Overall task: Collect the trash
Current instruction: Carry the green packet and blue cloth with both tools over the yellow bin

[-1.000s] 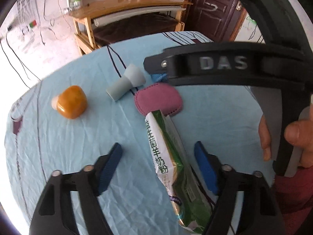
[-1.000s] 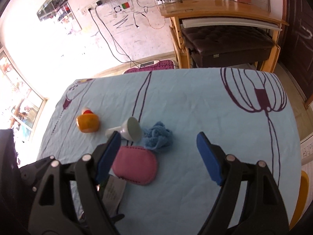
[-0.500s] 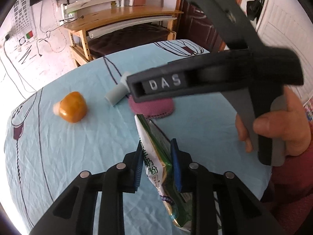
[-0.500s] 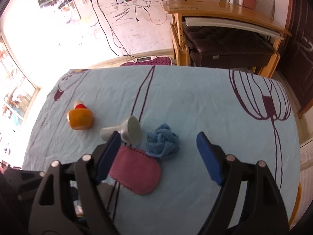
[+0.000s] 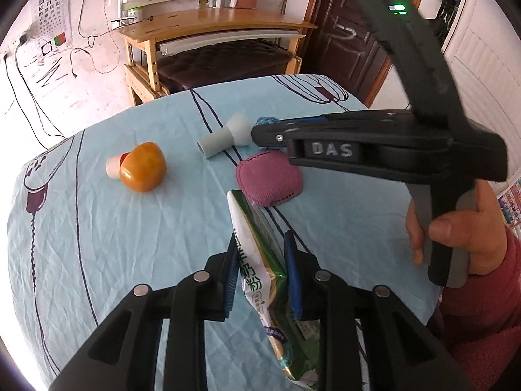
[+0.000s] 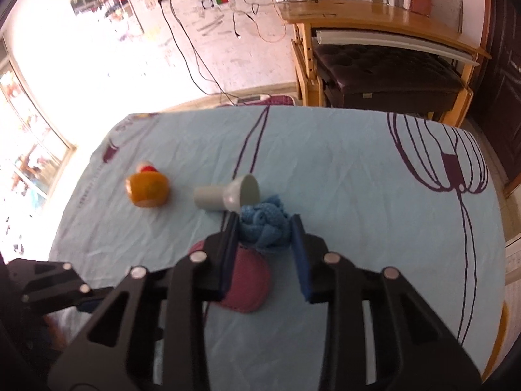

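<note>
A green-and-white snack packet (image 5: 252,254) stands tilted off the table, and my left gripper (image 5: 260,277) is shut on its lower half. A crumpled blue cloth (image 6: 263,229) lies on the light blue tablecloth (image 6: 342,169), just right of a grey funnel-shaped piece (image 6: 228,194). My right gripper (image 6: 265,223) has its jaws closing on this cloth, with both blue pads against its sides. In the left wrist view the right gripper (image 5: 260,133) reaches in from the right, its tip at the blue cloth (image 5: 267,120). A hand (image 5: 456,238) in a red sleeve holds its grip.
An orange bottle (image 5: 143,171) with a white cap lies at the left. A maroon pouch (image 5: 270,177) rests between the packet and the grey funnel-shaped piece (image 5: 224,137). A wooden desk (image 5: 211,21) and a dark padded bench (image 6: 384,71) stand behind the table.
My left gripper shut on the packet and tipped it up off the cloth. The right gripper moved onto the blue cloth, and its jaws came in from wide apart to the cloth's sides.
</note>
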Demonstrator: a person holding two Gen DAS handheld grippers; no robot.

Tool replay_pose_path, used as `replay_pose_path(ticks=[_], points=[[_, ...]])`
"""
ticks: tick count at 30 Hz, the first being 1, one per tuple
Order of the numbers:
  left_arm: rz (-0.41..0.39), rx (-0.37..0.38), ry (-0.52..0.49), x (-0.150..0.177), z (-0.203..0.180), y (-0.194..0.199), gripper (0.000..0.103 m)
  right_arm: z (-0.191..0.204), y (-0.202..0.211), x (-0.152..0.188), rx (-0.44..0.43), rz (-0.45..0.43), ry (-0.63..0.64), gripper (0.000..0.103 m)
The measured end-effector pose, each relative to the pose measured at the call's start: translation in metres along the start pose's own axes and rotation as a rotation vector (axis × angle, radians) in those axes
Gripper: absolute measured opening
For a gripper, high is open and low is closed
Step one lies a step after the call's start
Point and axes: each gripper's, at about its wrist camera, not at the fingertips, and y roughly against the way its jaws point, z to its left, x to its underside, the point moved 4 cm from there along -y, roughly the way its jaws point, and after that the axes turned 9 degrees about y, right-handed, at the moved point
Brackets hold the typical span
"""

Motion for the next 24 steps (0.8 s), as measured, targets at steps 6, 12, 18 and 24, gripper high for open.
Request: replay_pose_path(ticks=[6,12,18,24], points=[[-0.023,-0.009,0.012,-0.003,0.000,0.010,0.022,-0.006,0.014,0.003,-0.004,-0.036,-0.014,0.030],[-0.052,-0.026,0.017,-0.010,-0.003,0.021,0.022,-0.027,0.032,0.011,-0.003,-0.078,-0.068,0.030],[-0.090,-0.043,0.003,-0.024,-0.011,0.034,0.022,-0.050,0.056,0.022,0.021,-0.130,-0.112,0.031],[-0.134,-0.049,-0.034,-0.041,-0.033,0.044,0.022,-0.084,0.088,0.040,0.064,-0.194,-0.184,0.031]])
